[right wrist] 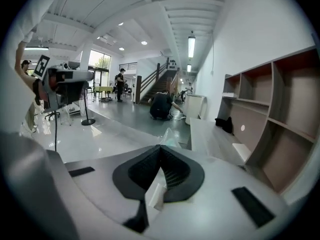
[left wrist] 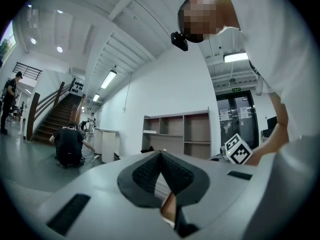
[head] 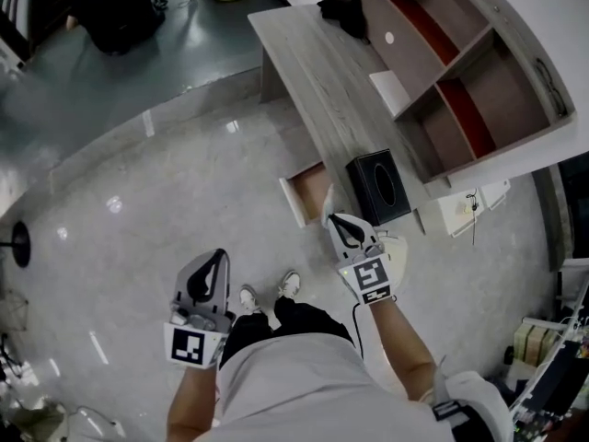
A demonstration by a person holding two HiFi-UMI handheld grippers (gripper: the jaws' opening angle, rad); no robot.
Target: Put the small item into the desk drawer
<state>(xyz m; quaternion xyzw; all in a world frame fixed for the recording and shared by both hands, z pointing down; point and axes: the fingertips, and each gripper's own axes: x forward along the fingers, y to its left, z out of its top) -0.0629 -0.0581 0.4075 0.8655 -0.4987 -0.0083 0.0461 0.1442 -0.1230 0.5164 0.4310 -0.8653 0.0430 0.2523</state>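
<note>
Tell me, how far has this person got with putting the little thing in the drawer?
Done: the desk drawer already stands open. In hand: the right gripper, close beside the drawer, is shut on what looks like a small clear packet. The left gripper is shut and empty, off to the side. Left: lower the packet into the drawer and release it.

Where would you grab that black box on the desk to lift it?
Probably across its two long side walls, from above: the black box lies flat at the end of the desk, slot upward, sides exposed.
</note>
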